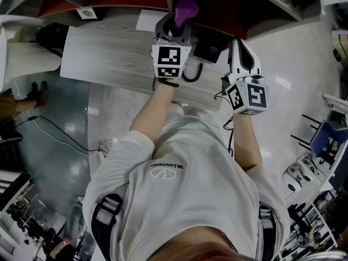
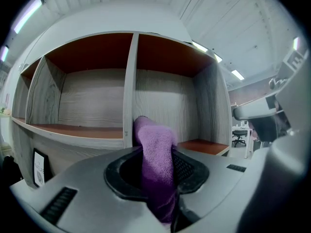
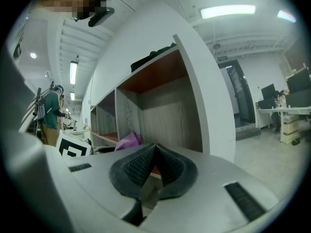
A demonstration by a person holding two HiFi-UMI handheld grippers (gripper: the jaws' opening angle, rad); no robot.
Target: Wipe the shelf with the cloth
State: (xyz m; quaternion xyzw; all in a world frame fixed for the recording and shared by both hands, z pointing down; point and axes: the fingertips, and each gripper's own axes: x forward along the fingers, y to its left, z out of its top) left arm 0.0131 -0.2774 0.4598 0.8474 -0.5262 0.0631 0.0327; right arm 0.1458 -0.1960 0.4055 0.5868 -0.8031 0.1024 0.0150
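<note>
At left tool (image 2: 156, 171): jaws clamped on the cloth (image 2: 154, 144); a purple fold stands up out of them.
Cloth position: held at the mouth of the shelf (image 2: 82, 130), directly in front of the divider (image 2: 129, 86); contact with the shelf cannot be confirmed.
Right tool (image 3: 153, 165): jaws together, nothing between them; aimed at the shelf's right end.
Risk, slip: the cloth appears pinched by a narrow fold only; drag against the shelf could pull it free.
Risk, poor contact: the cloth is bunched, so a pass may wipe only a thin stripe.
Risk, collision: the left tool sits close to the divider; a sideways stroke could knock its body on that edge.
Risk, right tool: idle near the side panel (image 3: 204, 91); it could strike the panel if the body shifts.
Left arm pose: stretched forward from the torso, tool pointing into the shelf.
Right arm pose: bent, nearer the body, tool just right of the left one and apart from it.
</note>
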